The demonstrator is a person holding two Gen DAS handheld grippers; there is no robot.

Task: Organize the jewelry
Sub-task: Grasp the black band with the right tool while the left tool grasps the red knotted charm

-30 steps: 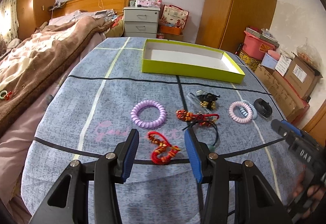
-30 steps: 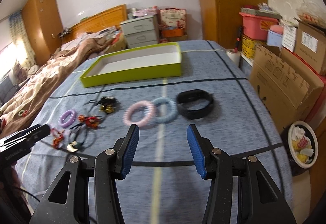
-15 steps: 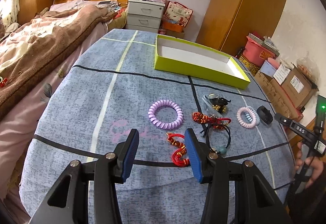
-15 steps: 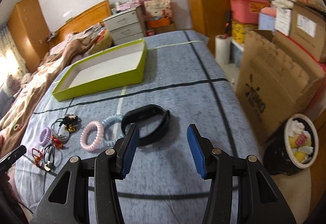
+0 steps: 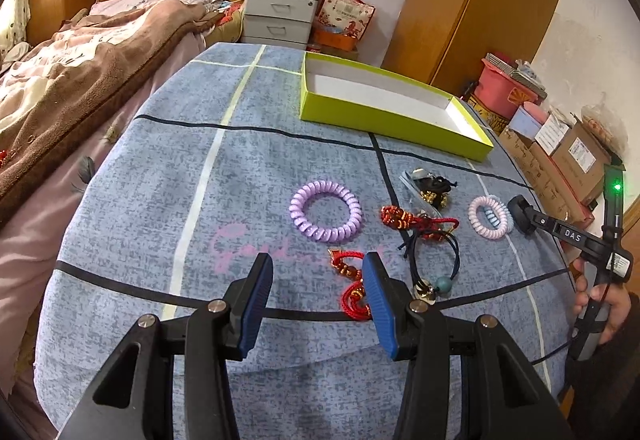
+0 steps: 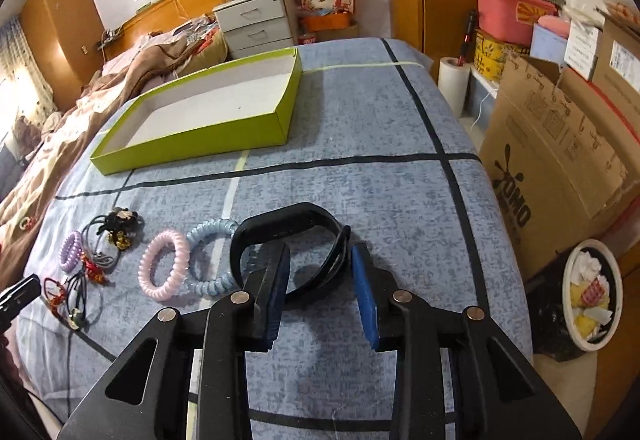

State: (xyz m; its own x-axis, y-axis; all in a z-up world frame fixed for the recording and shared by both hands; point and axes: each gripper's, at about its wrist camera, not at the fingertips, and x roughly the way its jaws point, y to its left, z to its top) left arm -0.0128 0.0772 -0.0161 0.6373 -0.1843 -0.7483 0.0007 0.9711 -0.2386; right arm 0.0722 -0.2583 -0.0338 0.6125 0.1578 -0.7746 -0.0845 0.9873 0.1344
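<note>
Both grippers busy: right gripper [image 6: 320, 264] closing around black band [image 6: 288, 218]; left gripper [image 5: 318, 274] open.

Left tongs [image 5: 316, 276] hang spread over the blue counter [image 5: 160, 200], nothing between them. A red knotted cord [image 5: 352, 280] lies just at their right blade. Purple coil band [image 5: 326, 211] at twelve o'clock, green box [image 5: 384, 116] beyond. At three o'clock, right tongs [image 5: 520, 214] meet a black band.
</note>
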